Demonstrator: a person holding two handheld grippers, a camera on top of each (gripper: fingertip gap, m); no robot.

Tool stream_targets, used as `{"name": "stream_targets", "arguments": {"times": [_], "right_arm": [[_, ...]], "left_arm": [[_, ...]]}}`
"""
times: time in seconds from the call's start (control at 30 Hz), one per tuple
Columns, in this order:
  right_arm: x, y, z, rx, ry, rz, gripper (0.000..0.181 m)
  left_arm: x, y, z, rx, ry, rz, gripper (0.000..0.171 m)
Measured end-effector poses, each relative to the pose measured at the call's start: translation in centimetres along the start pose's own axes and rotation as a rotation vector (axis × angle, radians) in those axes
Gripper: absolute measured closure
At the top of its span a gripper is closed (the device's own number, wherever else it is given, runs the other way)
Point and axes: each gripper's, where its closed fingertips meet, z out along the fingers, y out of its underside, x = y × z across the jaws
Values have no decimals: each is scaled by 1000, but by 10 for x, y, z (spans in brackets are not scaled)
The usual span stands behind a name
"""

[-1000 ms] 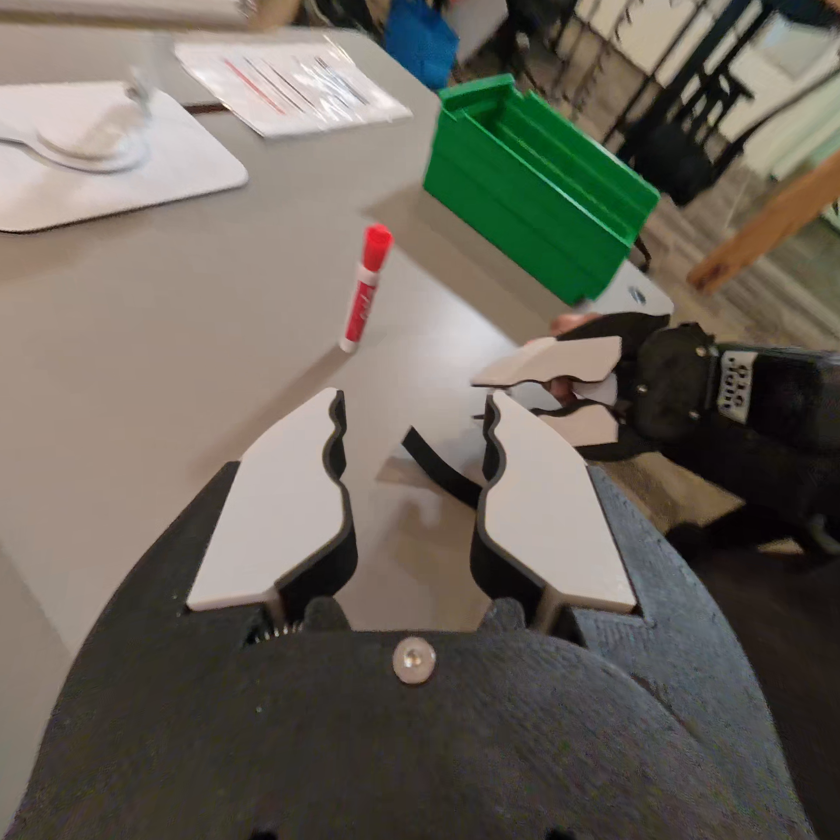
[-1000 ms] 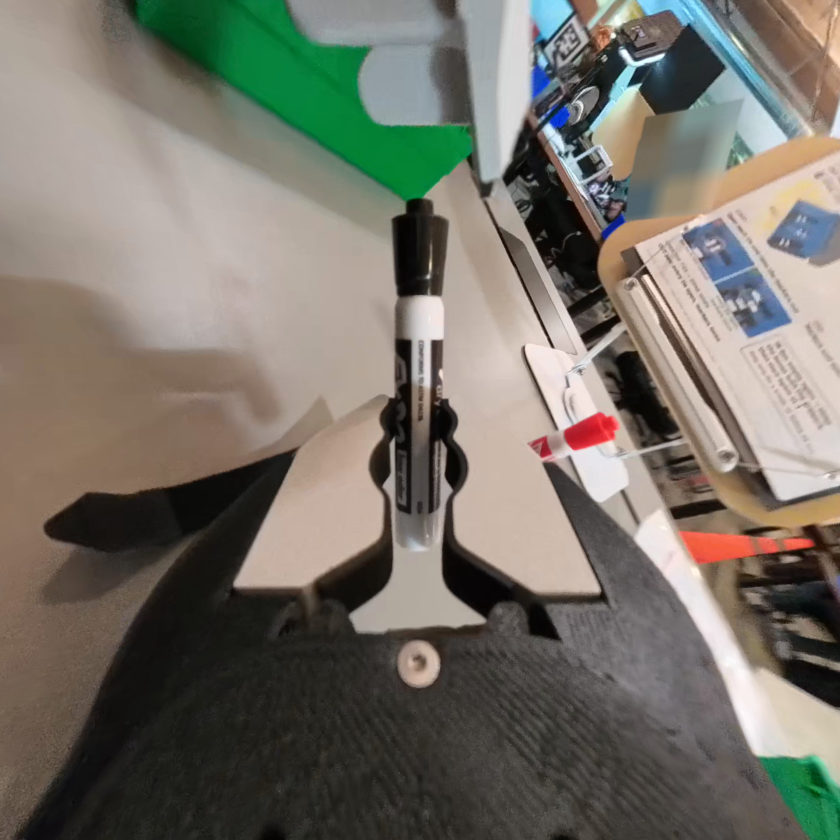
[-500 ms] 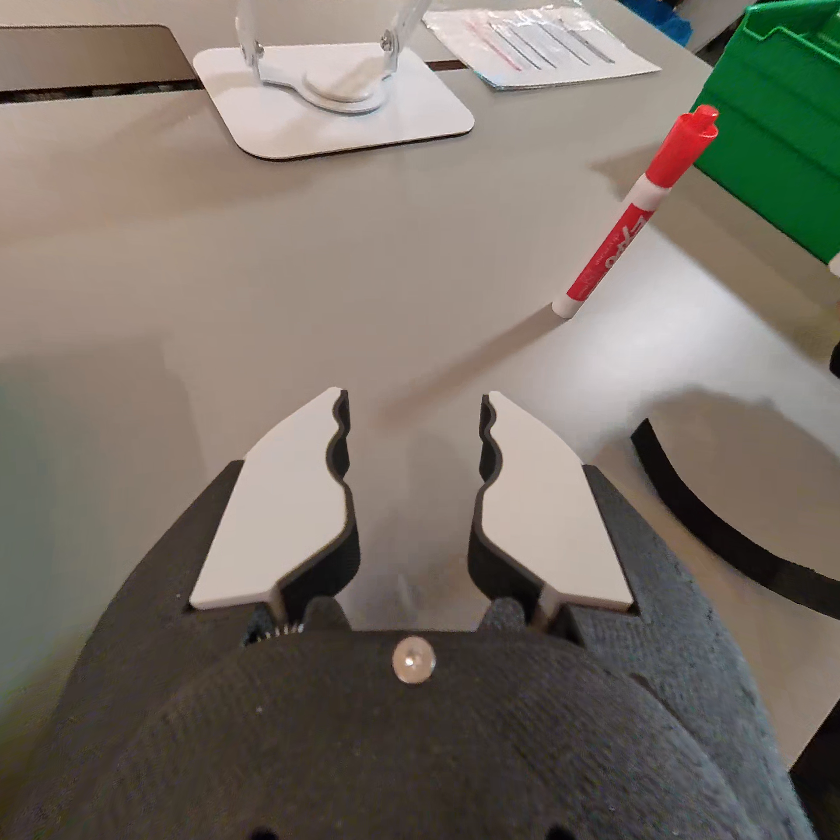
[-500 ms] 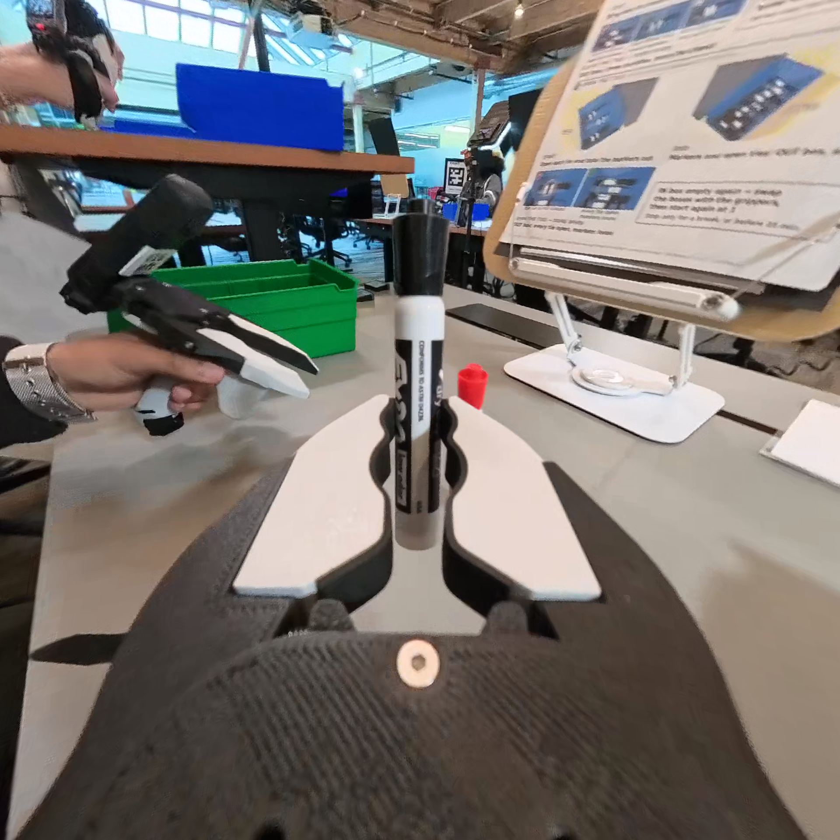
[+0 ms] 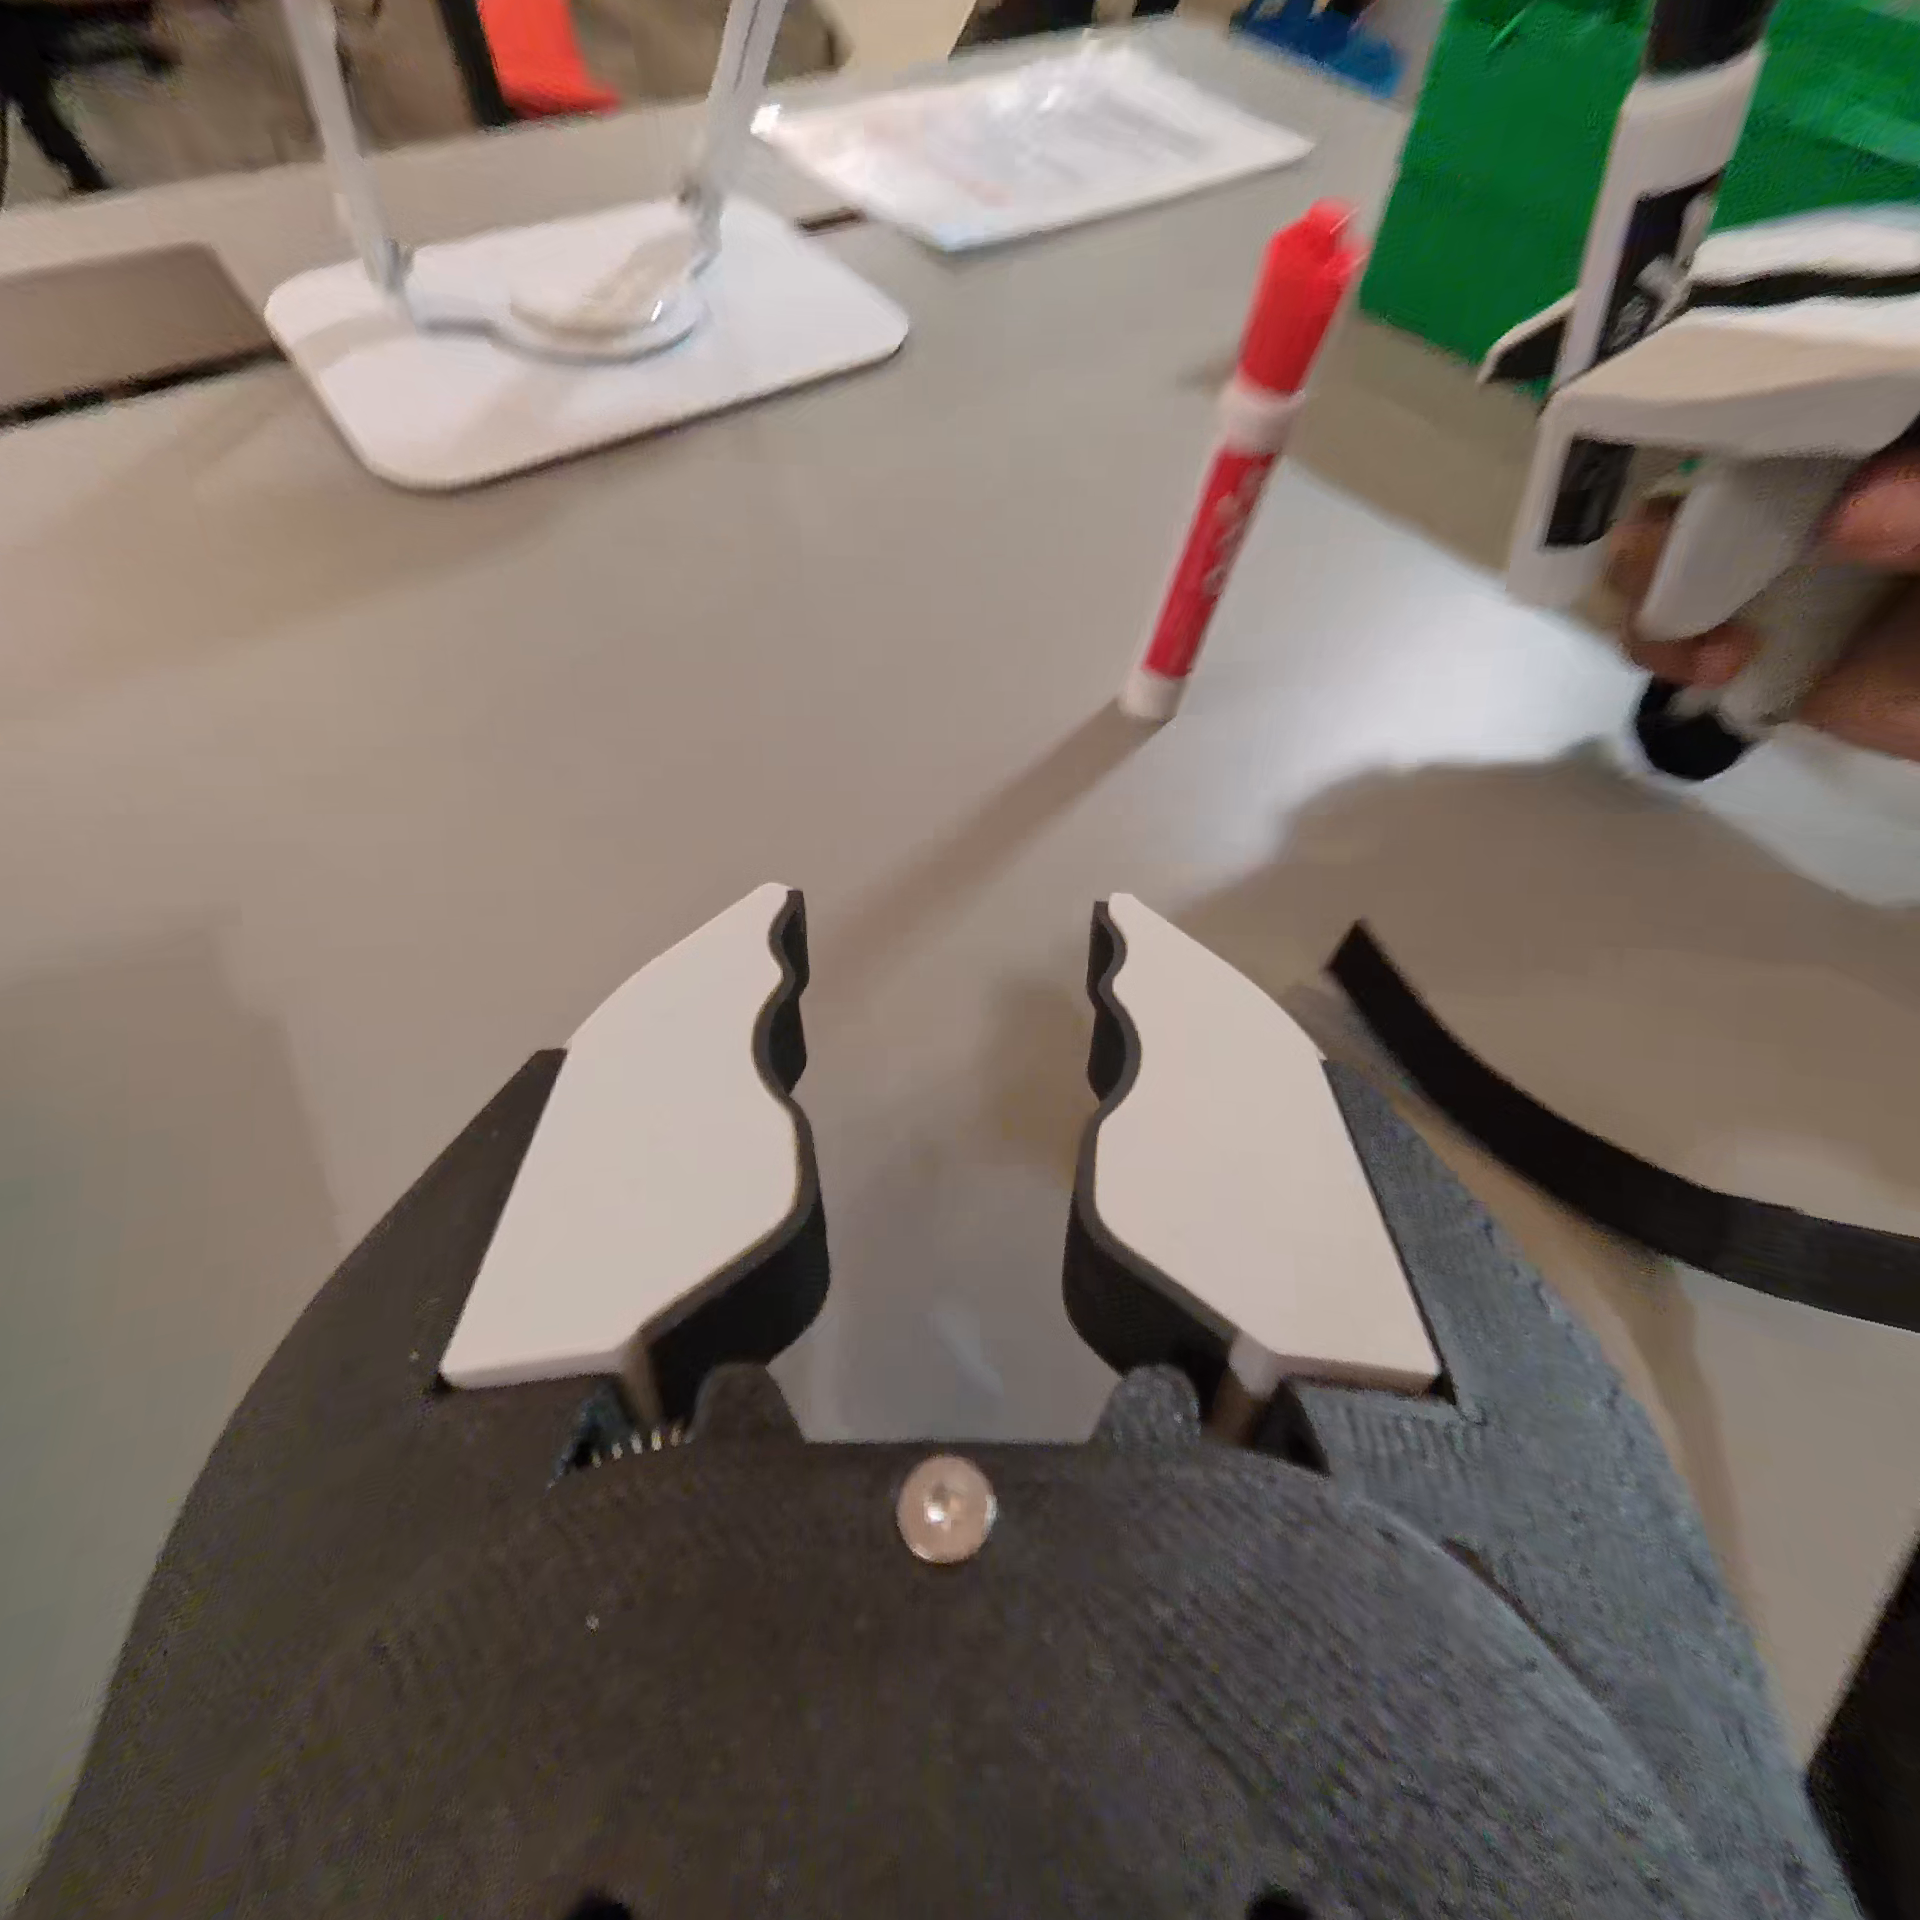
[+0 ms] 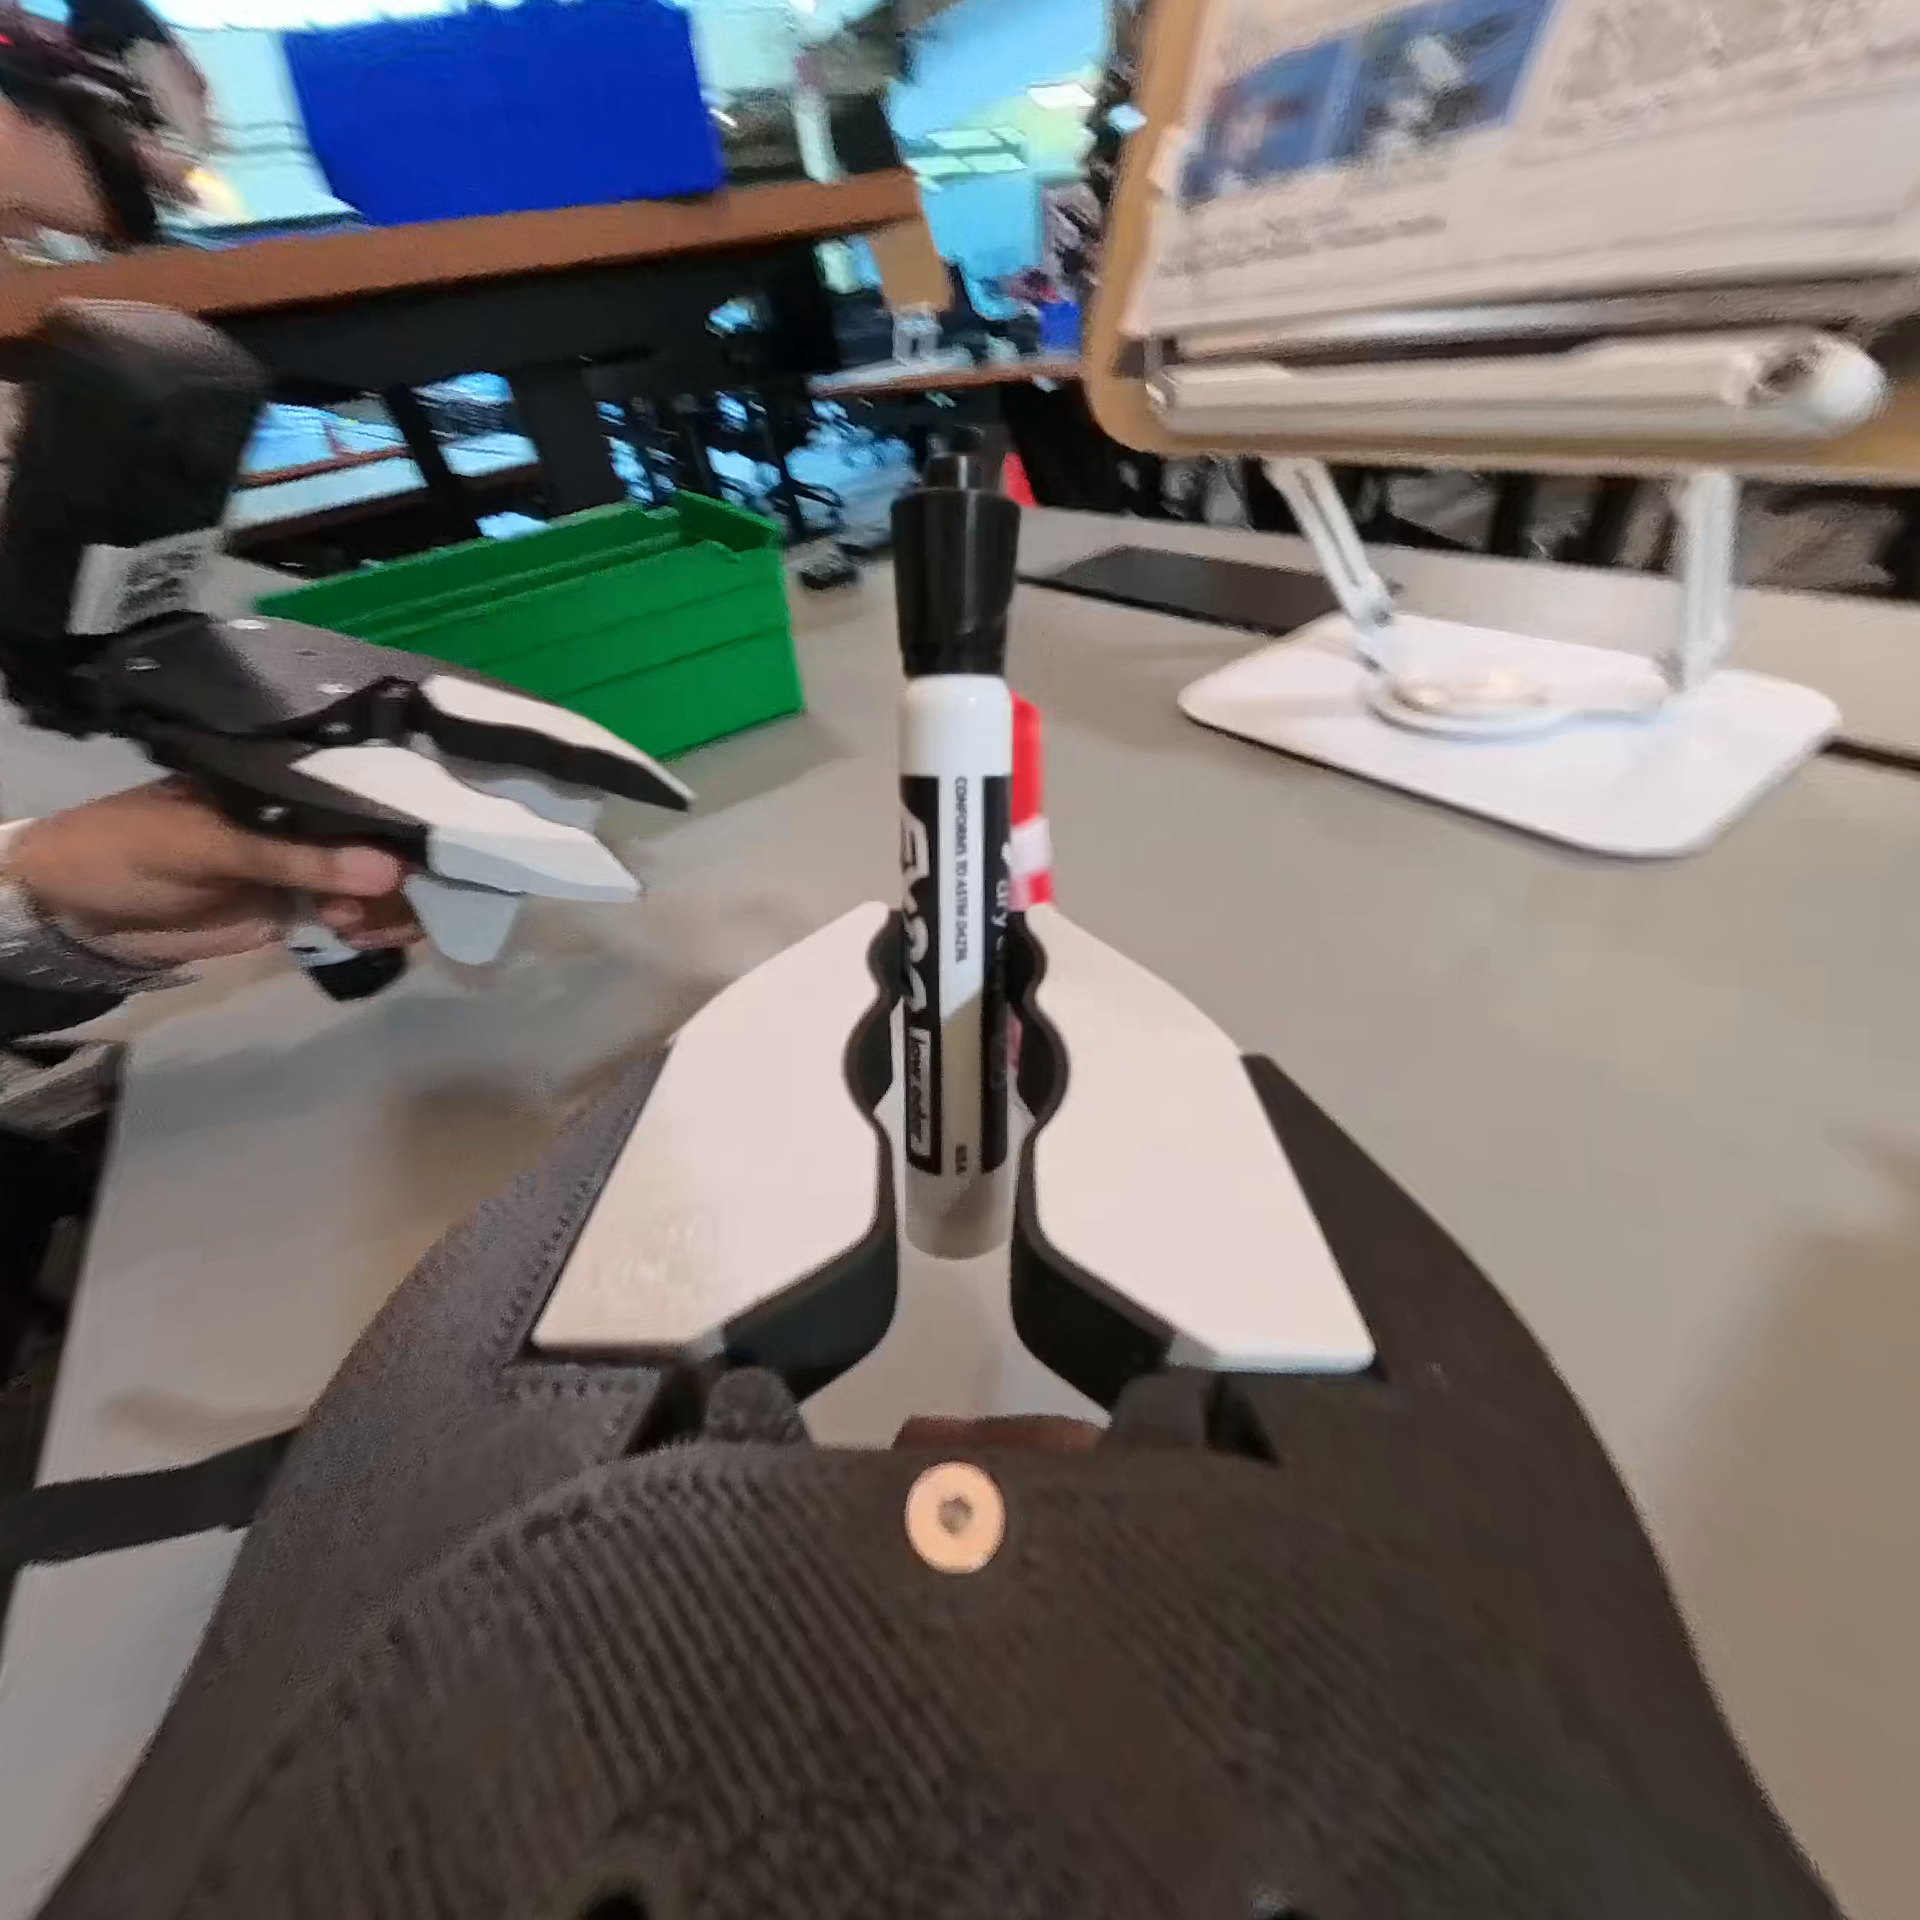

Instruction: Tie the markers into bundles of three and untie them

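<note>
A red marker (image 5: 1236, 468) stands upright on the grey table (image 5: 520, 779), ahead and to the right of my left gripper (image 5: 945, 925), which is open and empty. A black strap (image 5: 1558, 1153) lies on the table to its right. My right gripper (image 6: 951, 935) is shut on a black marker (image 6: 951, 831) and holds it upright. The red marker (image 6: 1031, 810) shows just behind it. In the left wrist view the right gripper (image 5: 1621, 343) with the black marker (image 5: 1652, 197) is at the upper right. The left gripper (image 6: 644, 842) shows at the left of the right wrist view.
A green bin (image 5: 1507, 177) stands at the table's far right and also shows in the right wrist view (image 6: 582, 623). A white document stand (image 6: 1507, 717) holds papers on a board. A plastic sleeve with papers (image 5: 1039, 135) lies behind it. A hand (image 6: 187, 873) holds the left gripper. The left tips stand about 12 cm off the black strap (image 5: 1558, 1153).
My right gripper swung the black marker upright and brought it up to the red marker. My left gripper turned toward the red marker and stayed open.
</note>
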Motion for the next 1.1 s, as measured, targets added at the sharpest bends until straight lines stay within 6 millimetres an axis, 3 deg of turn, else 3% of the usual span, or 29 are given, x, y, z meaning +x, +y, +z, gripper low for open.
{"name": "stream_targets", "arguments": {"times": [0.07, 0.13, 0.23, 0.4, 0.53, 0.67, 0.8, 1.1], "right_arm": [[-25, -13, -1, 57, -106, -42, 162], [-51, -19, 1, 65, -187, -57, 162], [-79, -8, 10, 4, -243, -60, 162], [-105, 11, 14, -68, -289, -130, 162], [-106, 12, 10, -67, -286, -125, 162], [-99, 12, 3, -67, -264, -113, 162], [-94, 16, -1, -91, -234, -139, 162], [-91, 21, -14, -105, -198, -154, 162]], "left_arm": [[23, -18, -9, 101, 106, -15, 128], [49, -37, -20, 208, 227, -69, 155], [82, -57, -31, 299, 384, -132, 149], [112, -59, -27, 291, 463, -117, 130], [120, -68, -31, 339, 503, -127, 153], [120, -72, -31, 342, 556, -165, 160], [119, -75, -28, 349, 567, -196, 140], [135, -82, -22, 342, 632, -164, 152]]}}
